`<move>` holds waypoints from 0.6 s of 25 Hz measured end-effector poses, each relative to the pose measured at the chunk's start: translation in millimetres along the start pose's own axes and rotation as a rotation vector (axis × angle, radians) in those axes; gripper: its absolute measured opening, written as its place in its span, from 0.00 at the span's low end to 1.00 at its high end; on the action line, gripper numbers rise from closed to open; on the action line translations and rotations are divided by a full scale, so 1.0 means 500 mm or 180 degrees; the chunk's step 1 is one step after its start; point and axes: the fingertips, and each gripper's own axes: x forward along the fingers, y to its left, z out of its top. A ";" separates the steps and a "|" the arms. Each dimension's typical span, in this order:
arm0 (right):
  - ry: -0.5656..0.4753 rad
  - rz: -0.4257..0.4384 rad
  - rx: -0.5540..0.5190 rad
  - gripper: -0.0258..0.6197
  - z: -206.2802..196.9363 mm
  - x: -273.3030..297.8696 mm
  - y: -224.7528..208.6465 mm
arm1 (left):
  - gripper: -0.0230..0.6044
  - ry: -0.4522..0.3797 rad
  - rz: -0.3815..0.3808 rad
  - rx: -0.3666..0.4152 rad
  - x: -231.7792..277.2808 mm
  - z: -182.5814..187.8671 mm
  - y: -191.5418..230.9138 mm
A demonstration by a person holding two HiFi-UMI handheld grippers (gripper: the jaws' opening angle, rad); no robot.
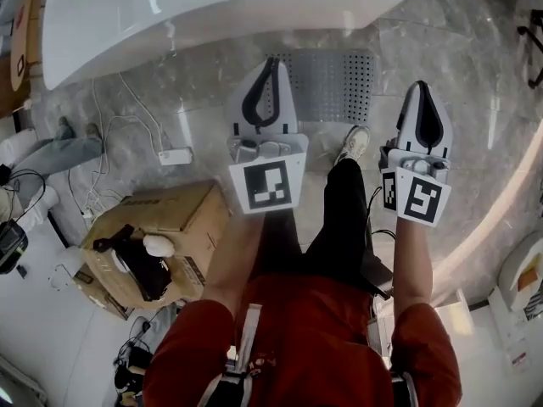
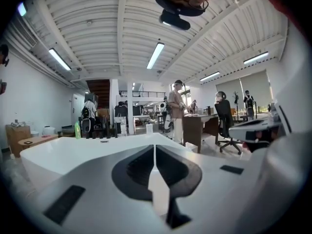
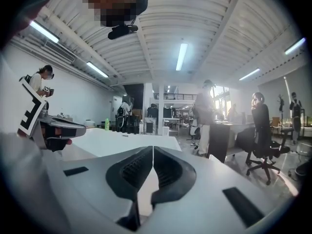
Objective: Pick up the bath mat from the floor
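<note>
Two grippers, side by side above the floor: left gripper [image 1: 273, 64] and right gripper [image 1: 420, 86], each with jaws pressed fully together and nothing between them. Confirmed in both gripper views, where the dark pads meet along a thin seam. Two marker cubes [image 1: 266, 185], one at the rear of each gripper.

One bath mat [image 1: 339, 83]: grey, perforated, rectangular, flat on the pale marble floor [image 1: 475, 142], untouched by either gripper. Lies just beside the bathtub [image 1: 170, 24] and just ahead of the one visible shoe [image 1: 355, 142]. Long axis left to right across the head view, parallel to the tub's near side. Left end hidden behind the left gripper; right end short of the right gripper.

Two containers. One white bathtub, with only rim and outer wall in view. One open cardboard box [image 1: 170, 214] at lower left, holding a black device [image 1: 140, 265] and a white rounded object [image 1: 158, 245]. One white power strip [image 1: 174, 155] with trailing cables between box and tub.
</note>
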 end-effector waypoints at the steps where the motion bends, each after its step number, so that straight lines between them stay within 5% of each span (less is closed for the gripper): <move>1: -0.0003 0.0040 0.0017 0.06 -0.024 0.003 0.009 | 0.07 0.0004 -0.0014 -0.0034 0.001 -0.024 0.000; 9: 0.0291 0.0286 0.0004 0.06 -0.228 0.015 0.058 | 0.07 0.0011 -0.0076 0.0128 0.012 -0.209 -0.002; 15: 0.0504 0.0330 -0.0009 0.06 -0.386 0.025 0.070 | 0.07 0.0129 -0.0166 0.0024 0.025 -0.385 -0.010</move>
